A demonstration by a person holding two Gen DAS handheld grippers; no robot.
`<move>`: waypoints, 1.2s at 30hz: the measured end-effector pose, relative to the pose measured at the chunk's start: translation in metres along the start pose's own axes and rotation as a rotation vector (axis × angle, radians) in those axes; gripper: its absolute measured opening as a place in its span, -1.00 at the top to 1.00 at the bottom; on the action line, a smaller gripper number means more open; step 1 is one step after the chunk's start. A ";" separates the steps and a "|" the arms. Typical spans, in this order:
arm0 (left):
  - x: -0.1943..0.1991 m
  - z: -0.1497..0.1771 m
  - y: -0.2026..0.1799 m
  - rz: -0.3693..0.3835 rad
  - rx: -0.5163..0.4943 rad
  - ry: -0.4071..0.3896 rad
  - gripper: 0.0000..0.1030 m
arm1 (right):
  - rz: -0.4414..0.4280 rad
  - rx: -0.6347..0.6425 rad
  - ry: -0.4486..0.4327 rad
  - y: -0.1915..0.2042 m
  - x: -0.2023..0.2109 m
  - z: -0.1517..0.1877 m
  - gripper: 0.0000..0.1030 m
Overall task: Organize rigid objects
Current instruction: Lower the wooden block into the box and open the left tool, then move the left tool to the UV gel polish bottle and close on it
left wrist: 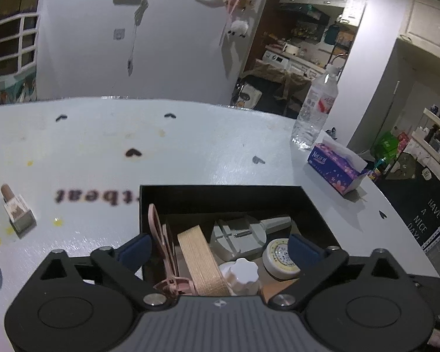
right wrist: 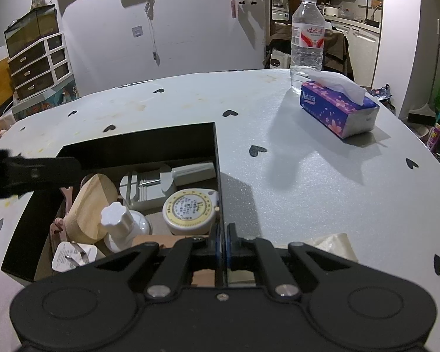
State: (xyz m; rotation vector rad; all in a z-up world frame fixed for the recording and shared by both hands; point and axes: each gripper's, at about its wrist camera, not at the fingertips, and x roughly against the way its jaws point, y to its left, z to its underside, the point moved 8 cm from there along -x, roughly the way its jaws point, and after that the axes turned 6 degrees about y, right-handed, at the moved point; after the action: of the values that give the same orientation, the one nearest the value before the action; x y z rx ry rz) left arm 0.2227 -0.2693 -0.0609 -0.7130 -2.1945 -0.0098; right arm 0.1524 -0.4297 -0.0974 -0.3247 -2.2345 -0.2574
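Black box (right wrist: 149,143), wooden block (right wrist: 88,208), tape measure (right wrist: 190,208), white bottle (right wrist: 117,220) inside

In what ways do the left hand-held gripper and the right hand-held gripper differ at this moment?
The left hand-held gripper is wide open with nothing between its blue pads; the right hand-held gripper is shut, and its pads clamp the black box by its right wall. The left one hangs over the items inside the box; the right one sits at the box's edge. Both have black bodies and blue pads.
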 end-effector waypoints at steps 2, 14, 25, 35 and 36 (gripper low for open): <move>0.007 0.001 0.002 -0.007 -0.016 -0.022 -0.99 | 0.000 0.000 0.000 0.000 0.000 0.000 0.91; 0.038 0.003 0.066 -0.127 0.026 -0.110 -1.00 | 0.006 0.003 0.001 0.001 0.000 0.000 0.91; 0.026 0.005 0.166 -0.248 0.080 -0.140 -0.98 | 0.009 0.004 0.003 0.001 0.000 0.000 0.91; -0.012 -0.002 0.211 -0.275 0.034 -0.105 -0.62 | 0.020 0.003 0.009 0.002 -0.001 -0.001 0.91; -0.017 -0.003 0.214 -0.305 0.006 -0.102 -0.57 | 0.020 0.002 0.010 0.001 -0.001 0.000 0.91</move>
State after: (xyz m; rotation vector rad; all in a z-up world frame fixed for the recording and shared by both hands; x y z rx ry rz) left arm 0.3395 -0.0985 -0.1184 -0.3762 -2.3813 -0.1247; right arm 0.1538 -0.4286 -0.0978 -0.3437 -2.2207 -0.2458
